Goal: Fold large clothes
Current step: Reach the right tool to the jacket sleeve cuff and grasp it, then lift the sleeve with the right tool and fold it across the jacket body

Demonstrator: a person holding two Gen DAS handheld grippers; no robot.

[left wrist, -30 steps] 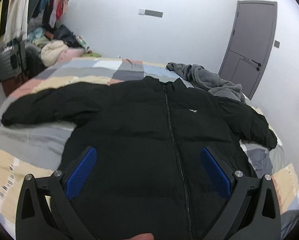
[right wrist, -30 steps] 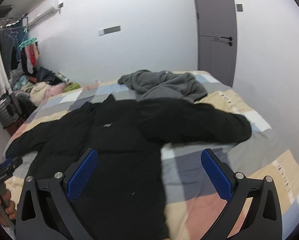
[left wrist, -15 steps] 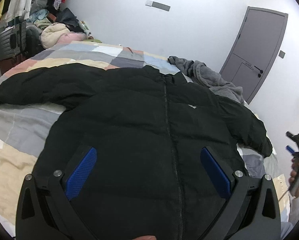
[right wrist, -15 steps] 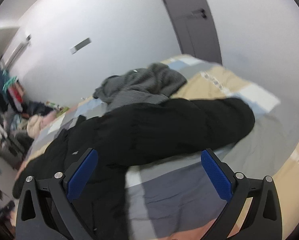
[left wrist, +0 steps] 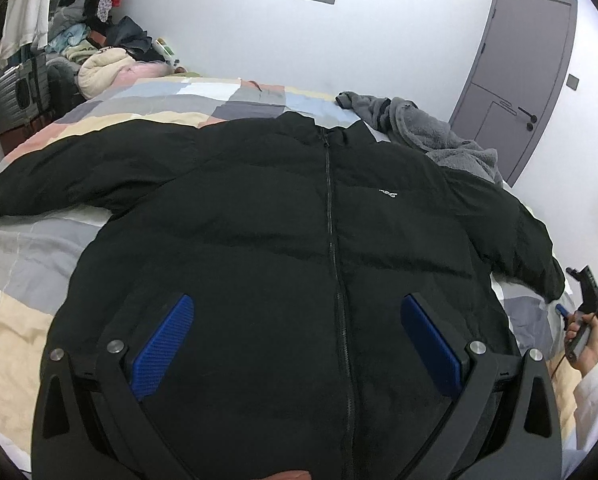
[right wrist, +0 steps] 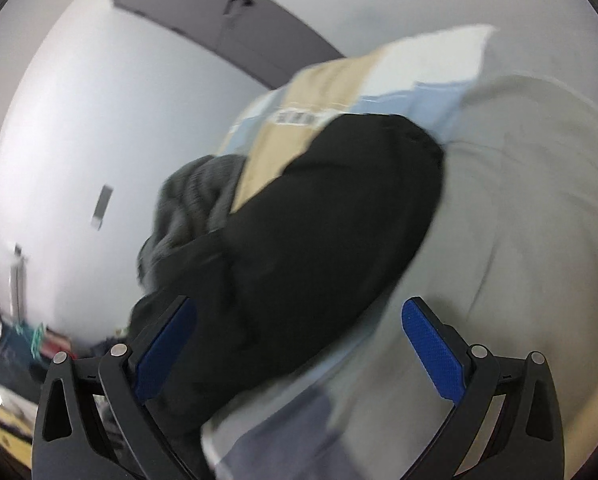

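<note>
White walls (left wrist: 399, 40), grey door (left wrist: 523, 76) at right, patchwork-quilted bed (left wrist: 27, 264), hanging clothes rack (left wrist: 39, 4), grey suitcase (left wrist: 17, 94) at left

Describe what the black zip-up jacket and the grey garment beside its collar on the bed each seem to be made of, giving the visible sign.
The black zip-up puffer jacket looks like smooth, matte synthetic shell over padding: puffy horizontal quilt bands, faint sheen. The rumpled grey garment looks like plush fleece, probably polyester: fuzzy, napped surface with soft folds. Exact fibres cannot be told.
</note>
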